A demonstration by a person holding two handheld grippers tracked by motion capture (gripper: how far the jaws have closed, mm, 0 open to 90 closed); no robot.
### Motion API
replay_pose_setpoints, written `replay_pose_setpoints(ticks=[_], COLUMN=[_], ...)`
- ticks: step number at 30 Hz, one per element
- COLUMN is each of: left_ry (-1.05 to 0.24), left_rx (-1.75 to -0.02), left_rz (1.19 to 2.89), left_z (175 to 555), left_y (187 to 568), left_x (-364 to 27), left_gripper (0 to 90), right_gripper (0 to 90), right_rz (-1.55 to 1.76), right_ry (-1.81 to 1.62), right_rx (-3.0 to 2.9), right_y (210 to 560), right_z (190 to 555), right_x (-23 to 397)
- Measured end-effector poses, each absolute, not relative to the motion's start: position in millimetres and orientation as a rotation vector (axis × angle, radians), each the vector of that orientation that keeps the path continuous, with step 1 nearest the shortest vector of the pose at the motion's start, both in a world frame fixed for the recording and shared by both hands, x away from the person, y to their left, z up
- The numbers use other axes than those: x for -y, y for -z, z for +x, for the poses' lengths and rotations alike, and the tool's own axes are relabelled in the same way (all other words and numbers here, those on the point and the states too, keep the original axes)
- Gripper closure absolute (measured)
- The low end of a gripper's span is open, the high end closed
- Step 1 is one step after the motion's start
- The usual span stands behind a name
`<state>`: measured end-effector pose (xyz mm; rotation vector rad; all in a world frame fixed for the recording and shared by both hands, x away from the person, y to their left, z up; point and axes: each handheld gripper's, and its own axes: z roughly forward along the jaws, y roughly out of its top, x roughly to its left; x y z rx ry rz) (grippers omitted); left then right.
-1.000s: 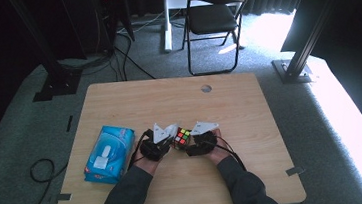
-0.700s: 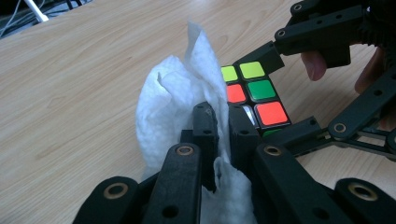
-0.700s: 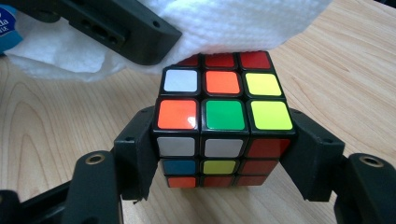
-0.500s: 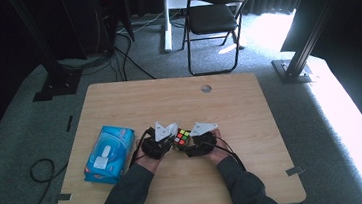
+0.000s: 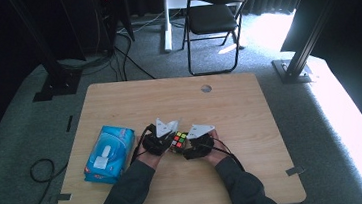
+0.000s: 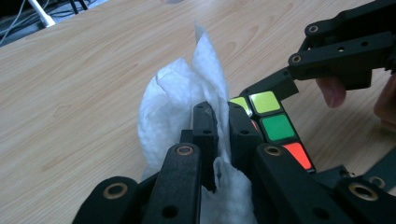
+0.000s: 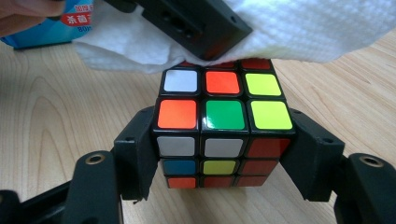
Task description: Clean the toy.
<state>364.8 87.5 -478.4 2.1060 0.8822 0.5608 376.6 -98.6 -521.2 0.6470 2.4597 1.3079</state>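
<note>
Right tool [image 7: 224, 154] clamps the puzzle cube [image 7: 219, 116] by its two sides, low over the counter [image 5: 249, 105] near the middle of its near edge. Left tool [image 6: 223, 126] is clenched on a white tissue [image 6: 182, 98], pressing it against the cube's far face. Farther left, by the counter's left edge, lies a blue tissue pack [image 5: 109, 153].

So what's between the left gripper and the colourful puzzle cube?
A crumpled white tissue, pinched in the left gripper, lies against the colourful puzzle cube; both gripper views show it.
</note>
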Motion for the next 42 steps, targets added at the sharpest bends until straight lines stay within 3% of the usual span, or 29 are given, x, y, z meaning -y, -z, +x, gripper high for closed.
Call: replay_pose_setpoints(ticks=[42], left_ry=[-0.438], left_rx=[-0.766], left_rz=[2.113], left_z=[357.2], left_y=[475.2], left_x=[-80.3], left_gripper=[84.6], right_gripper=[34.3], right_rz=[0.652], right_ry=[-1.326], right_rx=[-2.440], right_y=[519.2], right_z=[377.2], right_x=[100.7])
